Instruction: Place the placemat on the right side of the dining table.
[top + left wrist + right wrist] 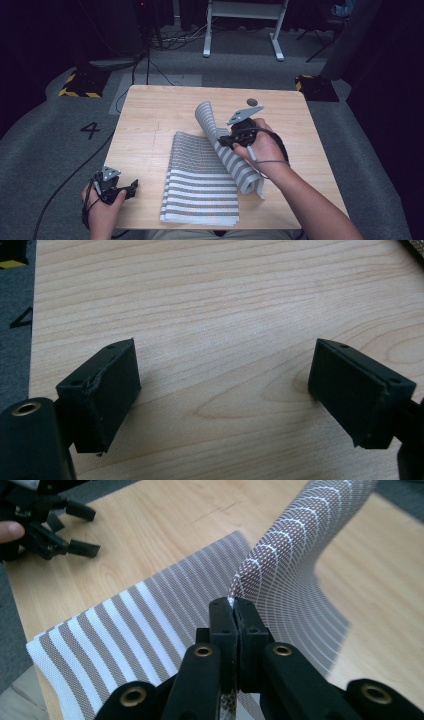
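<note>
One striped mat point(202, 187), two grippers

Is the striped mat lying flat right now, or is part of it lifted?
Partly lifted. The right gripper is shut on the striped mat's right edge, curling it up over the part lying flat on the table.

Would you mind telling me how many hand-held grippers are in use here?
2. The left hand-held gripper rests open at the table's near left corner; the right hand-held gripper pinches the striped mat's lifted edge.
</note>
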The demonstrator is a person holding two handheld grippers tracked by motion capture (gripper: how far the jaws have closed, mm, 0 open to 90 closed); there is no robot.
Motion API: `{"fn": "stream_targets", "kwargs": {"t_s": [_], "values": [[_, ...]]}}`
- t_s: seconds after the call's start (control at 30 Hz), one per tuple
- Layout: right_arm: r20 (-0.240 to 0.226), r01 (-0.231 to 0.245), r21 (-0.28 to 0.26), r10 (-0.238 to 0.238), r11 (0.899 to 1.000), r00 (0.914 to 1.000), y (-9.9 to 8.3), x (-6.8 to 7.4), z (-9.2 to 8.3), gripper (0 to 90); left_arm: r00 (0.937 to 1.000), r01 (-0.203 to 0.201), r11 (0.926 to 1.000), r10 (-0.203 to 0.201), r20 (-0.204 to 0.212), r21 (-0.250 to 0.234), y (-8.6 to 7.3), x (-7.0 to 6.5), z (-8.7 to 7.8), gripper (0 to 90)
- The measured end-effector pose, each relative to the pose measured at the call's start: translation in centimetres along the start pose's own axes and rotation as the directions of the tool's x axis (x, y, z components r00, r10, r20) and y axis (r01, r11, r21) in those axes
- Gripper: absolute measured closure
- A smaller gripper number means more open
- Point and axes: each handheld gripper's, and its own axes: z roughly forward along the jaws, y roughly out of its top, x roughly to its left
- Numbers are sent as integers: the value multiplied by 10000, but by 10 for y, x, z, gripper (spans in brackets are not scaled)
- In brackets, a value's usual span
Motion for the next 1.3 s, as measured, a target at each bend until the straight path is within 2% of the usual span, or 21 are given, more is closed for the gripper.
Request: {"fn": "stream_targets", "kwargs": {"t_s": [0.07,0.1,0.13,0.2,0.27,0.4,0.43,0.6,0.67,0.73,0.8,0.83,0.87,1.0,1.07,1.1,1.13,1.2,1.23,1.27,1.3], "values": [[318,12,-311,-2,9995,9995,1,-12,-21,888,10000,-4,10000,4,5,-3,0,0,0,134],[318,12,-311,-2,9995,9995,1,-12,-21,888,10000,-1,10000,1,-1,3,0,0,0,134],[480,-63,-516,88,9986,9988,1,-19,-33,889,10000,1,10000,-1,1,0,0,0,0,135],[550,-161,-576,193,9982,9983,0,-21,-37,889,10000,-21,10000,21,-4,19,0,0,0,134],[833,-238,-773,302,9967,9961,-2,-31,-52,889,10000,1,10000,-1,5,3,0,0,0,134],[1078,-310,-763,392,9966,9934,-3,-41,-62,889,10000,-19,10000,19,23,41,0,0,0,135],[1321,-274,-739,370,9969,9905,-4,-48,-68,890,10000,-26,10000,26,30,43,0,0,0,134],[1880,-456,-865,612,9952,9803,-9,-70,-84,890,10000,-27,10000,27,7,91,1,0,0,132],[2138,-731,-1060,945,9917,9723,-14,-83,-95,890,10000,-14,9999,14,-53,105,2,0,1,124],[2211,-751,-1119,985,9909,9703,-16,-86,-97,890,10000,11,10000,-10,-19,95,2,0,1,122],[2609,-944,-1198,1231,9883,9575,-22,-99,-109,891,10000,5,9999,-5,-63,117,3,0,2,115],[2609,-944,-1198,1231,9883,9575,-22,-99,-109,891,10000,5,9999,-5,-63,117,3,0,2,114],[2713,-1023,-1242,1329,9870,9533,-23,-102,-111,891,10000,19,9999,-18,-37,120,3,0,2,114],[3304,-1144,-1184,1478,9864,9322,-30,-119,-123,891,10000,38,9999,-37,-48,133,3,-1,2,112],[3683,-1250,-1163,1596,9853,9159,-35,-131,-132,890,10000,40,9999,-39,-48,132,3,-1,2,112],[3683,-1250,-1163,1596,9853,9159,-35,-131,-132,890,10000,37,9999,-36,-46,136,3,-1,2,112],[3769,-1287,-1175,1641,9847,9116,-36,-134,-134,890,10000,36,9999,-35,-48,134,3,-1,2,112],[4103,-1444,-1230,1828,9818,8934,-41,-146,-144,890,10000,36,9999,-36,-48,134,3,-1,2,112],[4103,-1444,-1230,1828,9818,8934,-41,-146,-144,890,10000,36,9999,-36,-48,134,3,-1,2,112],[4217,-1425,-1211,1809,9824,8885,-43,-149,-147,891,10000,38,9999,-37,-46,137,3,-1,2,112],[4559,-1371,-1148,1748,9839,8727,-46,-155,-151,891,10000,37,9999,-36,-48,135,3,-1,2,112]]}}
